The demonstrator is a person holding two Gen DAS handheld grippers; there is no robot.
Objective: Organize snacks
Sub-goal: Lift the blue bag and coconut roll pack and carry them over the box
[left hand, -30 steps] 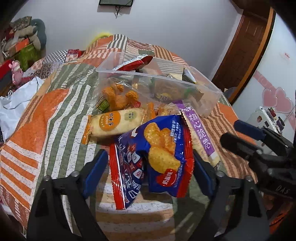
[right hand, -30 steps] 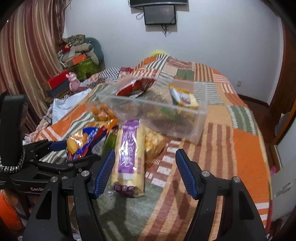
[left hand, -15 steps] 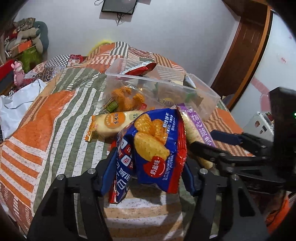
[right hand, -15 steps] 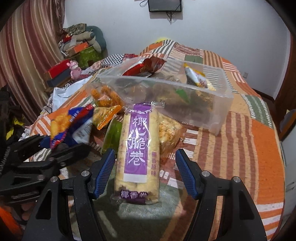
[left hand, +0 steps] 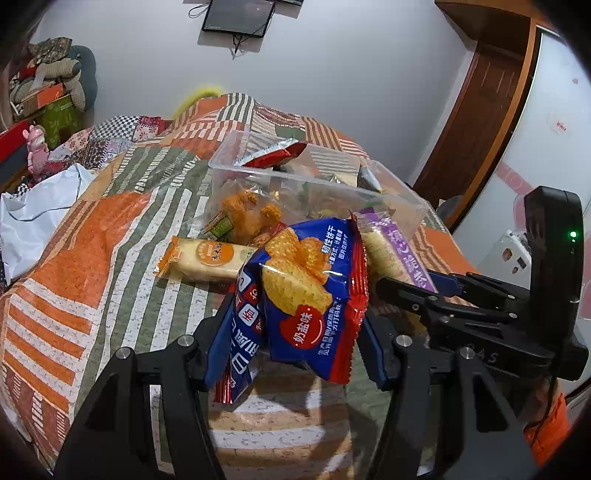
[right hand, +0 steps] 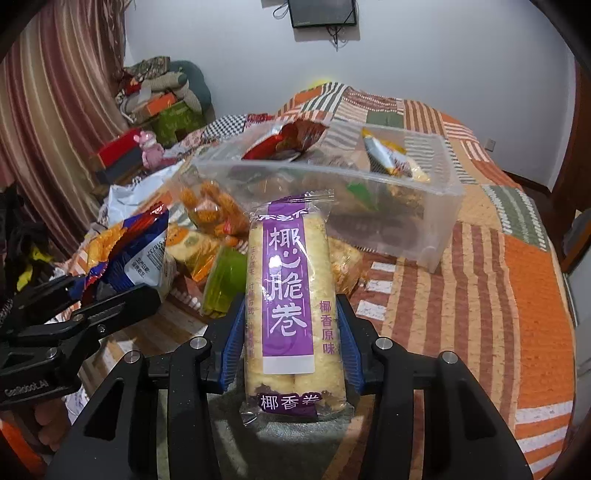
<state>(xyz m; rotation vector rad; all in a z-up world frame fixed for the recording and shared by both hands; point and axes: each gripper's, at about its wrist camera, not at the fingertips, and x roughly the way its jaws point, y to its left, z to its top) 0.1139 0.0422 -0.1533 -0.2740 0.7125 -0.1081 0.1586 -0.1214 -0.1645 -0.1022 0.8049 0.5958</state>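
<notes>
Snacks are gripped in both hand-held tools above a patchwork quilt [left hand: 110, 236]. In the left wrist view, the left gripper [left hand: 295, 343] is seen at 6 o'clock, its blue pads [left hand: 373, 350] closing in on a blue and red cracker bag [left hand: 303, 291], which is pinched between them and lifted clear of the quilt. At 3 o'clock of that bag, the right gripper [left hand: 410, 286] is seen from the side.

In the right wrist view, the right gripper [right hand: 291, 343] is closing on a purple-labelled roll pack [right hand: 291, 291], which is clamped between its blue pads [right hand: 232, 343] and stands lengthwise toward 12 o'clock. At 9 o'clock of this pack, the left gripper [right hand: 110, 291] is seen with the cracker bag [right hand: 125, 251] held in it.

Just beyond the cracker bag in the left view, at 11 o'clock, a yellow biscuit pack [left hand: 207, 258] is laid flat on the quilt, and a clear bag of orange fried snacks [left hand: 247, 214] is leaned against the near wall of a clear plastic bin [left hand: 399, 206]. A green packet [right hand: 221, 284] is seen in the right view, just at 9 o'clock of the roll pack. Inside the bin, a red packet [left hand: 277, 155] is propped over the rim, and a yellow packet [right hand: 391, 158] is seen toward its far end. At 12 o'clock, a dark screen [left hand: 236, 16] is mounted on the white wall.
</notes>
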